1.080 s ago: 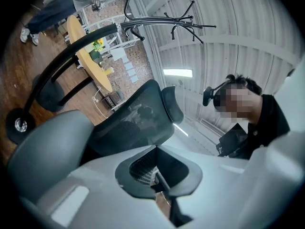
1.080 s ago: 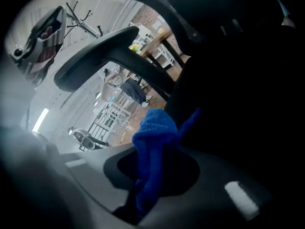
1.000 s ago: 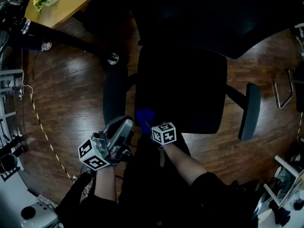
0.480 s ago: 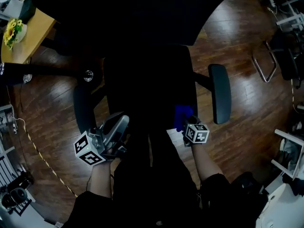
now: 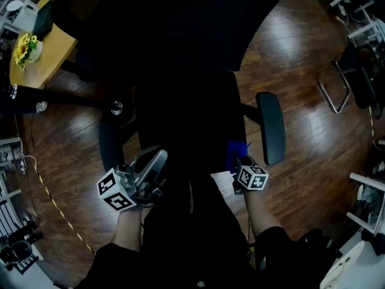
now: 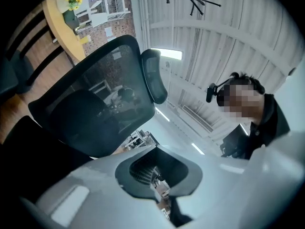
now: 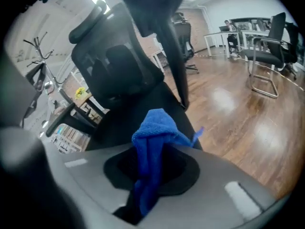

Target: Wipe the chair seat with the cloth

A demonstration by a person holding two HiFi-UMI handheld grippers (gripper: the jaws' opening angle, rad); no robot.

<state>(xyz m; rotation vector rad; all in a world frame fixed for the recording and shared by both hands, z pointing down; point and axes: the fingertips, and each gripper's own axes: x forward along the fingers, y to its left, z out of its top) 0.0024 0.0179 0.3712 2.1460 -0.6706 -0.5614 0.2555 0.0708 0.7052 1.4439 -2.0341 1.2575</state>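
A black office chair fills the middle of the head view, its seat [image 5: 186, 119] lying between two grey armrests [image 5: 271, 125]. At the seat's front right corner my right gripper [image 5: 239, 161] is shut on a blue cloth [image 5: 236, 154]. In the right gripper view the cloth [image 7: 152, 137] bunches up out of the jaws, in front of the chair's backrest [image 7: 119, 61]. My left gripper [image 5: 155, 160] hangs by the seat's front left corner, shut and holding nothing. It is tilted upward, so its view shows the mesh backrest [image 6: 95, 113] and the ceiling.
A yellow table [image 5: 48, 62] with sunflowers [image 5: 25, 46] stands at the far left. Another chair with a metal frame [image 5: 337, 92] is at the right on the wooden floor [image 5: 313, 161]. A striped cord [image 5: 54, 203] runs along the floor on the left.
My right gripper has carried the cloth from the seat's front left corner across to its front right corner. The left gripper has stayed near the front left. The head view has shifted.
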